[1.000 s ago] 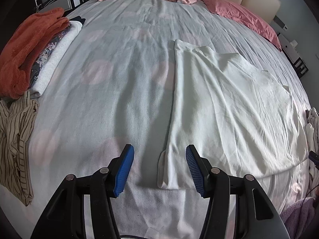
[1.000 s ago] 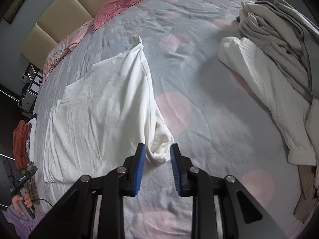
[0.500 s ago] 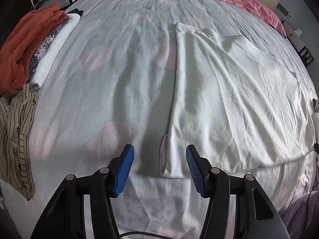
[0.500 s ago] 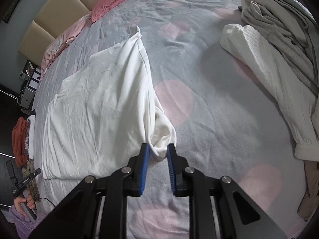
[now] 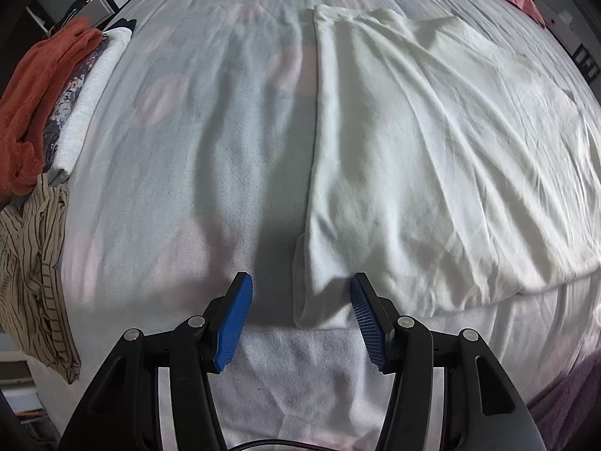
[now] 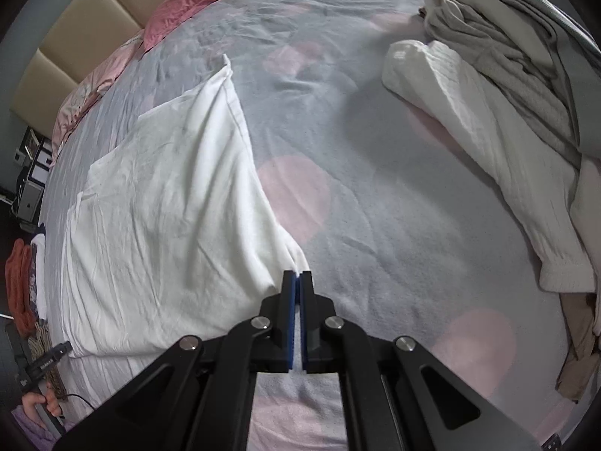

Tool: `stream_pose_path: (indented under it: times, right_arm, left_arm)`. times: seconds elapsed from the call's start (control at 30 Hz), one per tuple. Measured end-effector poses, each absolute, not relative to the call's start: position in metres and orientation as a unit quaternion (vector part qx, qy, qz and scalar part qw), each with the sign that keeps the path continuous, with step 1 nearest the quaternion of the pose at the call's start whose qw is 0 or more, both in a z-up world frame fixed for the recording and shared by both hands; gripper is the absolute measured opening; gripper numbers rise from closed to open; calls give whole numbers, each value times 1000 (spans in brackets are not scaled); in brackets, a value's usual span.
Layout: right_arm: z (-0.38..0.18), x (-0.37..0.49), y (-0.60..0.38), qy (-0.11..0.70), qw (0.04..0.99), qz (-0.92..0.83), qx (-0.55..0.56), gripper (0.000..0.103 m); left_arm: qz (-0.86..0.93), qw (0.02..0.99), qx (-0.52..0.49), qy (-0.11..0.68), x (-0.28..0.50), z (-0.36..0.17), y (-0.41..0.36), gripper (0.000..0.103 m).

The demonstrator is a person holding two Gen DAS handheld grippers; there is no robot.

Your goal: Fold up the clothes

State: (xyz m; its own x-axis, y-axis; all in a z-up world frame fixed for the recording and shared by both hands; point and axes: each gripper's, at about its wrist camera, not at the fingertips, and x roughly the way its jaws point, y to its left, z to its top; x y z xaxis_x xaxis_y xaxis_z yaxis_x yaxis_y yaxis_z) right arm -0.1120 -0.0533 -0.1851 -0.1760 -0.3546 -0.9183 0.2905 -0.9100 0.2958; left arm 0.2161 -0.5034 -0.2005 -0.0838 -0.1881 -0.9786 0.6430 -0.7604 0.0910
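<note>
I am clenching my right claw (image 6: 299,274) on the white garment's (image 6: 169,206) corner while my left claw (image 5: 300,297) is hovering released over its other corner.

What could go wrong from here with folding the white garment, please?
1. The right tool is shut on only a thin tip of the garment corner, so it may slip out when lifted.
2. The left tool is open, with just the other corner's edge between its pads; closing now may catch one layer or the bedsheet beneath.
3. Lifting with one corner held would drag the garment askew and add wrinkles.
</note>
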Motion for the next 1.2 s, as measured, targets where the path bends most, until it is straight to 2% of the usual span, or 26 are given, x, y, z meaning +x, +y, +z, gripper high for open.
stream_pose_path:
  times: [0.13, 0.4, 0.73, 0.83, 0.97, 1.2]
  right_arm:
    - [-185, -114, -46, -43, 208, -767, 606, 1]
    - [-175, -119, -15, -55, 120, -800, 585, 0]
    - [-169, -119, -6, -115, 175, -784, 584, 5]
    - [-176, -122, -1, -149, 195, -764, 596, 13]
    - [-179, -123, 1, -178, 211, -753, 597, 13]
    - [-185, -120, -17, -155, 210, -745, 614, 19]
  left_arm:
    - [-709, 294, 617, 174, 211, -206, -501, 56]
    - [-709, 294, 617, 176, 210, -207, -502, 56]
    - [-710, 295, 615, 176, 210, -205, -503, 56]
    - [-711, 294, 613, 179, 211, -205, -504, 56]
    - [-712, 292, 611, 186, 212, -205, -507, 56]
    - [-714, 289, 606, 200, 214, -206, -513, 56]
